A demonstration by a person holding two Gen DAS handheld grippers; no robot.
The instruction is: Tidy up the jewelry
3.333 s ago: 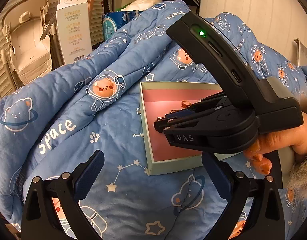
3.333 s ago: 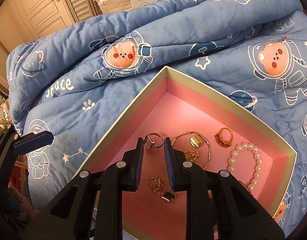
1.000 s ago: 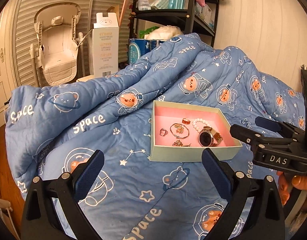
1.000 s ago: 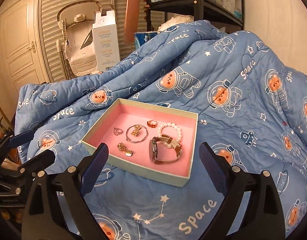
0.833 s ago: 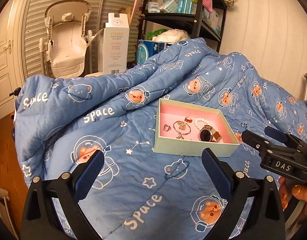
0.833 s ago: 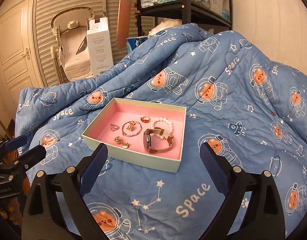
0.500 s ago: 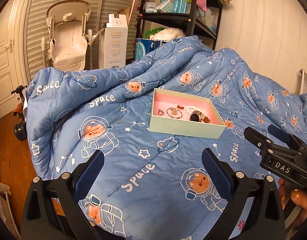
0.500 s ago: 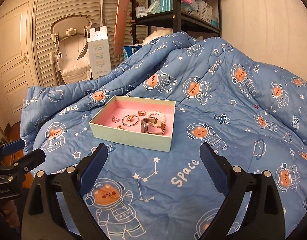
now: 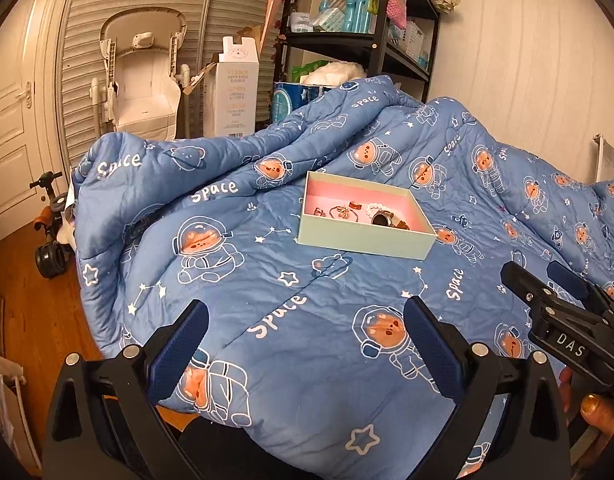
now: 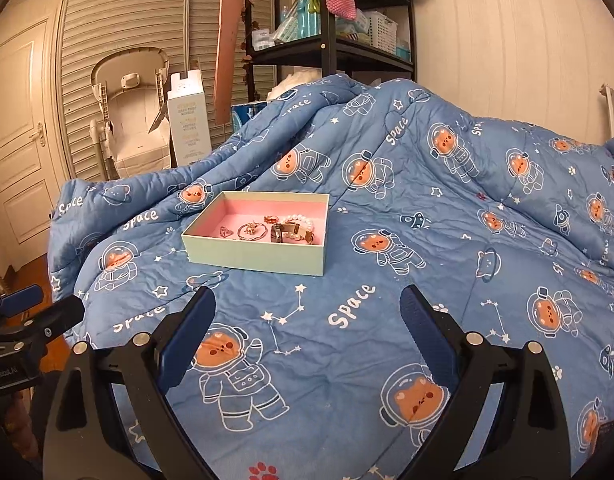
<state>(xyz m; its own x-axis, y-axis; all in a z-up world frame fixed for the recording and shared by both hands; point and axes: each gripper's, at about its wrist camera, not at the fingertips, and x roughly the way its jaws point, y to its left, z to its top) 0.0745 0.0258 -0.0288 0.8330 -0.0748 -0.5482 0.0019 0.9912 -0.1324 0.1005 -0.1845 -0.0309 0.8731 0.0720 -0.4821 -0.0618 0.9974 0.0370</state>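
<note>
Ahead of both wide-open, empty grippers, left (image 9: pixel 305 344) and right (image 10: pixel 307 328): box (image 10: pixel 259 256) on quilt (image 10: pixel 387 280), holding jewelry (image 10: pixel 283 229). Only from left view: fingers (image 9: pixel 595 410) at right gripper. Behind box, shelf (image 10: pixel 331 48).

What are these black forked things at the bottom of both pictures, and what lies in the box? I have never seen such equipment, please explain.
They are hand-held tongs, one in each of a person's hands; no robot is present. Each tool carries a wide-angle camera looking forward along its two fingers. One picture comes from the left tongs, the other from the right tongs. Both are open and hold nothing. Each tool also shows at the edge of the other's picture.

In front is a bed with a blue quilt printed with astronaut bears. On it stands a pale green box with a pink inside. It holds jewelry: a watch, a pearl bracelet, and several small gold-coloured pieces, too small to name exactly.
</note>
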